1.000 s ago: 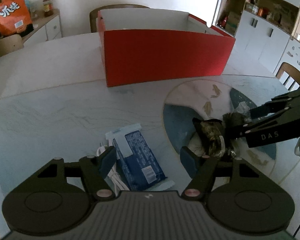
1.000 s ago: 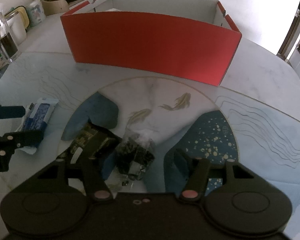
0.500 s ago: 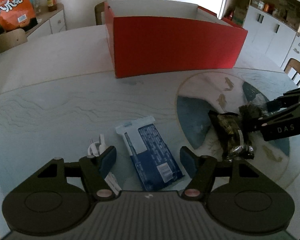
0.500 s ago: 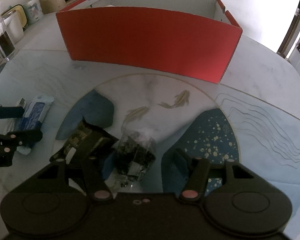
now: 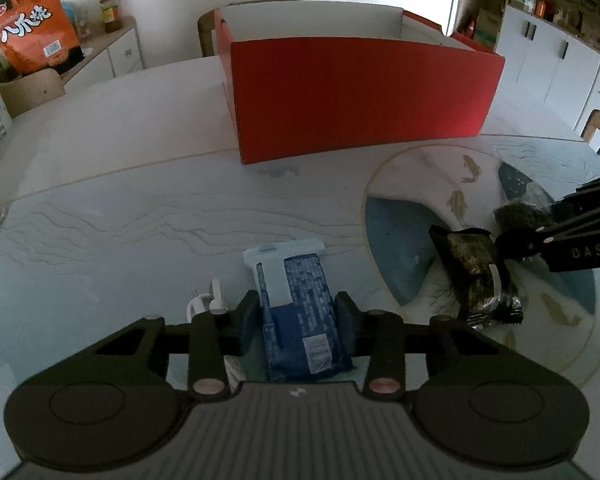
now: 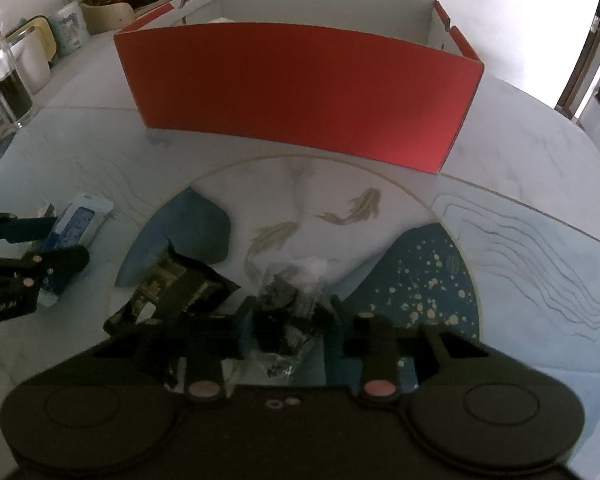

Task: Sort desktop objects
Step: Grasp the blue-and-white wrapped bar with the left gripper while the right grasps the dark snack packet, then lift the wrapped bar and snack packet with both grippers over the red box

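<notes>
On the table (image 5: 140, 208), left hand-held gripper (image 5: 296, 316) closing around blue packet (image 5: 300, 312), right hand-held gripper (image 6: 290, 326) closing on half-hidden clear bag (image 6: 288, 304).

Both grippers tilt steeply down, jaws closing — left gripper (image 5: 296, 318) with a blue packet (image 5: 300, 312) between its fingers, right gripper (image 6: 288, 326) around a clear bag (image 6: 288, 320).
</notes>
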A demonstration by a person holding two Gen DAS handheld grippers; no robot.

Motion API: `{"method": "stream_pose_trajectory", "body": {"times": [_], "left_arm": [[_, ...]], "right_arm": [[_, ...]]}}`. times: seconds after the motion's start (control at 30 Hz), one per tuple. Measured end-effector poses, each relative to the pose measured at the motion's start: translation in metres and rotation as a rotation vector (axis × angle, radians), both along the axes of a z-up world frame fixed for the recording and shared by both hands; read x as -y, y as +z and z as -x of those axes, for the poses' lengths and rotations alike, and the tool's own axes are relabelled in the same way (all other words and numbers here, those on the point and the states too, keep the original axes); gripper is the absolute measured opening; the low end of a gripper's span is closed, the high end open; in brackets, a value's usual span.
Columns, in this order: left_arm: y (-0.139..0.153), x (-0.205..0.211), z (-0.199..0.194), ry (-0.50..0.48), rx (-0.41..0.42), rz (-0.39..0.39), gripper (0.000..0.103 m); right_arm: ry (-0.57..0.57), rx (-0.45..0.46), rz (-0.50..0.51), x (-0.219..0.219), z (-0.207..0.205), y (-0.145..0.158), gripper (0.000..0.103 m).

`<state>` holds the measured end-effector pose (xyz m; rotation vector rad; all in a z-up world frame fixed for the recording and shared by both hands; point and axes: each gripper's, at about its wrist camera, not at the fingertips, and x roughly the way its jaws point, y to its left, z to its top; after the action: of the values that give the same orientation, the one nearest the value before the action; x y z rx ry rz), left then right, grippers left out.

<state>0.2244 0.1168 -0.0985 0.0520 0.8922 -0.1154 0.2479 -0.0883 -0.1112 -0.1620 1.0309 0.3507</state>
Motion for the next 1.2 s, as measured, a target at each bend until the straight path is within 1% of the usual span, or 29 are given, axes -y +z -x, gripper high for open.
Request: {"method": "stream_pose_trajectory", "body": {"times": [0.07, 0.33, 0.8, 1.2], "left_arm": [[0.001, 0.0, 0.0, -0.001, -0.001, 0.002, 0.038], [0.01, 0.007, 0.0, -0.007, 0.02, 0.005, 0.037], [0.038, 0.023, 0.002, -0.024, 0.051, -0.004, 0.037], [0.069, 0.044, 0.003, -0.055, 0.077, -0.01, 0.037]], "right_arm": [[0.007, 0.001, 0.002, 0.0, 0.001, 0.001, 0.029], [0.009, 0.025, 0.007, 0.006, 0.005, 0.01, 0.027], [0.009, 0.084, -0.019, 0.017, 0.017, 0.042, 0.027], [0.017, 0.126, -0.047, 0.023, 0.026, 0.07, 0.027]]}}
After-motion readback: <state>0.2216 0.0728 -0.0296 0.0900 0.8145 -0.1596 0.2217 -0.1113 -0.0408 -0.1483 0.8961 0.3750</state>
